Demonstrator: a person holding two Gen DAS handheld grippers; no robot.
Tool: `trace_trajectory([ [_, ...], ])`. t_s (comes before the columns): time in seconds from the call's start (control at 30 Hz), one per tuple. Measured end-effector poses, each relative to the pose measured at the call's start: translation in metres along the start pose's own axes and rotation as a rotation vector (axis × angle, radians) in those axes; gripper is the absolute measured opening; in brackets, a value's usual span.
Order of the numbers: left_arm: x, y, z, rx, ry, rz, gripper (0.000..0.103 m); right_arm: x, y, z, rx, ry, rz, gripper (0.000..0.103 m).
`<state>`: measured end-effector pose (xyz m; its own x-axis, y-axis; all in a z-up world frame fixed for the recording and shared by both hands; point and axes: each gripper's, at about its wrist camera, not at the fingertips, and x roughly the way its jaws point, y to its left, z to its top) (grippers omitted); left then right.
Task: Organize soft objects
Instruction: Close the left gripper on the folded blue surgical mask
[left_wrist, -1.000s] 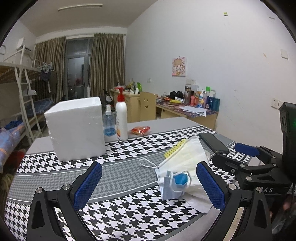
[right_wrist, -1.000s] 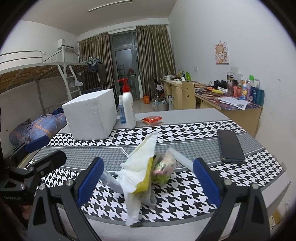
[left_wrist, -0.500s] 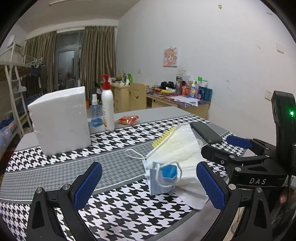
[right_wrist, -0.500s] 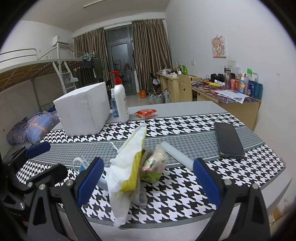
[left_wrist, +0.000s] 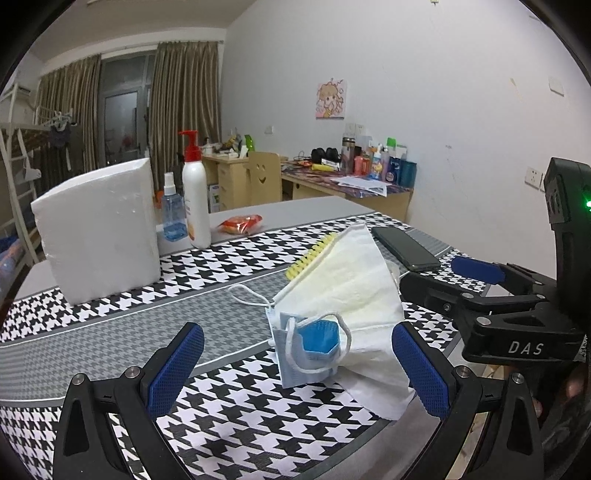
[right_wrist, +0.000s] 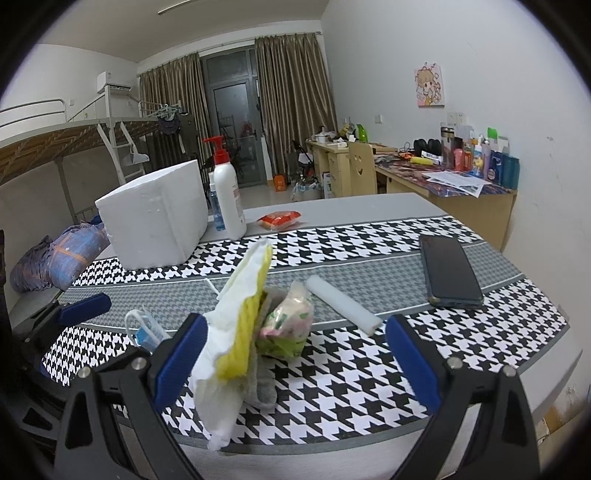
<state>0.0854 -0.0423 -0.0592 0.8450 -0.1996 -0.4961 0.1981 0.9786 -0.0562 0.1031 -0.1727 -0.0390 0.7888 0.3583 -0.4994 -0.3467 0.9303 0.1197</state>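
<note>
A pile of soft things lies near the table's front edge: a white cloth (left_wrist: 354, 280) with a yellow edge, a blue face mask (left_wrist: 306, 347) with white loops, a grey cloth and a small plastic packet (right_wrist: 288, 321). A white foam tube (right_wrist: 343, 304) lies beside them. The pile also shows in the right wrist view (right_wrist: 236, 317). My left gripper (left_wrist: 295, 369) is open and empty just in front of the mask. My right gripper (right_wrist: 291, 358) is open and empty, its jaws either side of the pile. The right gripper also shows in the left wrist view (left_wrist: 476, 280).
A white foam box (left_wrist: 96, 229) stands at the back left, with a spray bottle (left_wrist: 173, 214) and a pump bottle (left_wrist: 195, 195) beside it. A red snack packet (left_wrist: 242, 223) lies behind. A black phone (right_wrist: 448, 271) lies at the right. The houndstooth tablecloth (left_wrist: 258, 417) covers the table.
Both grippers have moved a little closer to the pile, and the left view has swung left. Both stay open and nothing has been gripped.
</note>
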Motion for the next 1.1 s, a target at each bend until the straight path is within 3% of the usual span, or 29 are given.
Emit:
trace_trajectory([
  [0.17, 0.009, 0.001, 0.0, -0.004, 0.017, -0.011, 0.1, 0.004, -0.003, 0.001, 0.008, 0.01, 0.017, 0.099],
  [0.4, 0.016, 0.001, -0.002, 0.014, 0.039, -0.047, 0.073, 0.015, 0.002, 0.005, -0.006, 0.024, 0.06, 0.099],
  [0.6, 0.022, 0.002, -0.001, 0.009, 0.058, -0.06, 0.067, 0.022, 0.01, 0.01, -0.028, 0.028, 0.097, 0.099],
  [0.7, 0.025, 0.002, -0.002, 0.008, 0.074, -0.077, 0.053, 0.026, 0.012, 0.011, -0.031, 0.038, 0.115, 0.099],
  [0.77, 0.026, 0.002, -0.002, 0.007, 0.081, -0.08, 0.049, 0.028, 0.011, 0.012, -0.025, 0.049, 0.126, 0.099],
  [0.83, 0.025, 0.003, -0.003, 0.007, 0.082, -0.08, 0.039, 0.028, 0.012, 0.011, -0.021, 0.049, 0.139, 0.093],
  [1.1, 0.021, 0.006, -0.005, 0.002, 0.087, -0.093, 0.026, 0.028, 0.018, 0.011, -0.028, 0.067, 0.178, 0.066],
])
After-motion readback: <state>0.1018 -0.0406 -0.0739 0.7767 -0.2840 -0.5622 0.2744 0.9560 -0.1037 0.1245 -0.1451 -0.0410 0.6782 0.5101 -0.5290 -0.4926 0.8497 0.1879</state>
